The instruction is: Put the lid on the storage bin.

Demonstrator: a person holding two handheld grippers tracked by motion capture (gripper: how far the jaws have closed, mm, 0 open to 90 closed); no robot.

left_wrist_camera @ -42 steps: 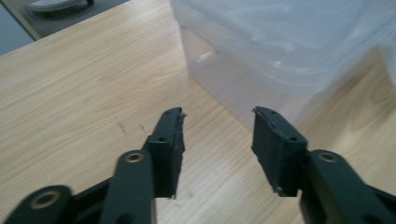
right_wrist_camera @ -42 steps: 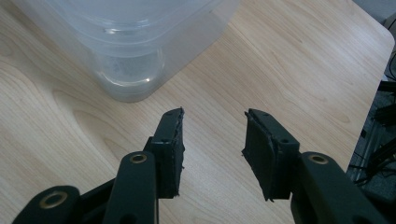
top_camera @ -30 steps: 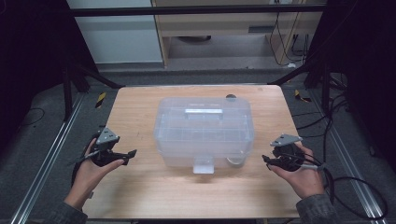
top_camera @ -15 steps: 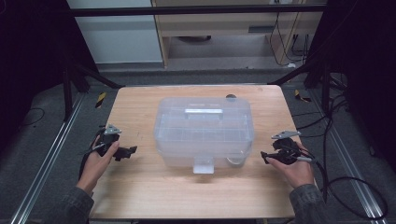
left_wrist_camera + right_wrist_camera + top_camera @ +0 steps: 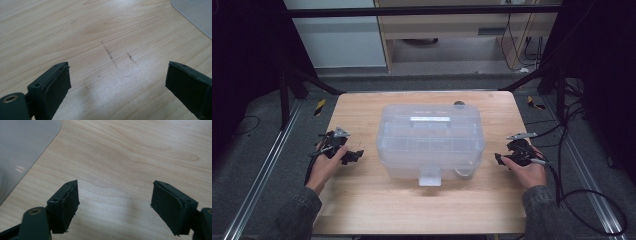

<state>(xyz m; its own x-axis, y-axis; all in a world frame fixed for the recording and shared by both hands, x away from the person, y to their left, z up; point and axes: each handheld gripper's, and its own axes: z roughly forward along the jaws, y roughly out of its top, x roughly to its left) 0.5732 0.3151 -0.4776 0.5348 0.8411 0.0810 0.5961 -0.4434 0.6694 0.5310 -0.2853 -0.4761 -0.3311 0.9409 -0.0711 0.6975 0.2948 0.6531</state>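
The clear plastic box point(image 5: 430, 140) is seen closed at the middle of the counter point(image 5: 362, 210), untouched; everything is judged left to do. The left gripper point(image 5: 353, 156) and right gripper point(image 5: 498, 159) are held low beside it, pointed inward, fingers spread wide and empty, the right ones having just narrowed slightly.

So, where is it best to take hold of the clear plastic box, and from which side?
Probably by the flat handle on the lid, from above: it lies across the middle of the clear plastic box, and the walls look too wide for one pair of jaws. The left gripper and right gripper, both open, stand apart from the box's two ends.
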